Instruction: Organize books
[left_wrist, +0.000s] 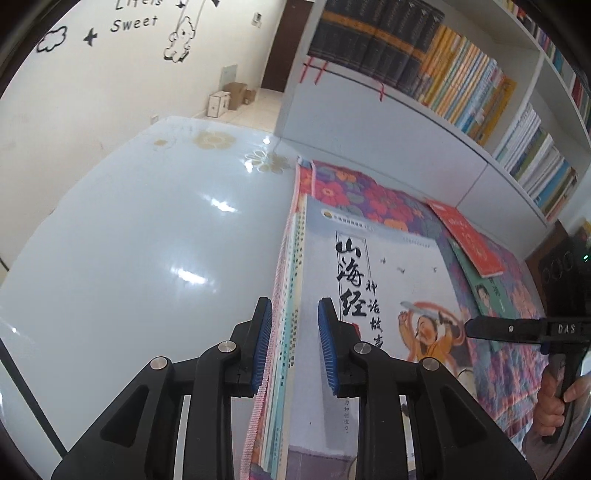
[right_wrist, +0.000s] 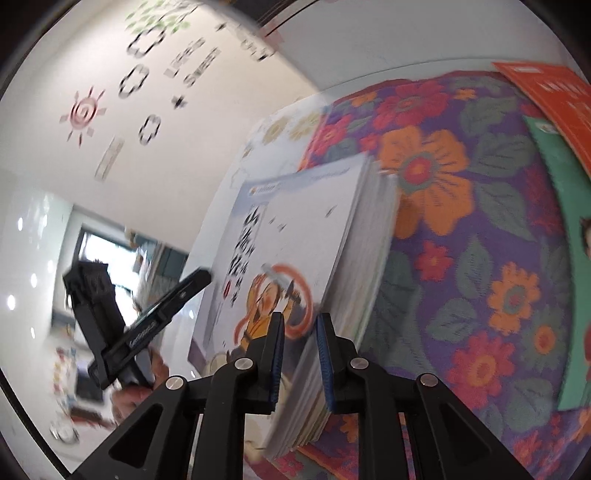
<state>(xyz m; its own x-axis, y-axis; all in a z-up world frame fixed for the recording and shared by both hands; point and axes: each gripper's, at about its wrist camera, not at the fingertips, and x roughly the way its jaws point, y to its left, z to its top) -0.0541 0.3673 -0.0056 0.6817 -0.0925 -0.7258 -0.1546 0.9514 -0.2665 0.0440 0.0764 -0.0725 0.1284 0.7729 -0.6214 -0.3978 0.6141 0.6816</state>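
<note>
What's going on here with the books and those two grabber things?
A person holds a gripper in each hand and is tidying a stack of books lying on a floral cloth on a glossy white table. The left gripper straddles the stack's spine edge; the right gripper straddles its page edge. Two more books, a red book over a green book, lie loose nearby. A filled bookshelf stands behind.

- Glossy white table (left_wrist: 129, 229), gold flower prints near its far edge.
- Floral cloth (left_wrist: 369, 195) covers its right side, touching the bookshelf.
- Book stack (left_wrist: 388, 266), red book (left_wrist: 469, 236) and green book (left_wrist: 484, 291) lie on the cloth.
</note>
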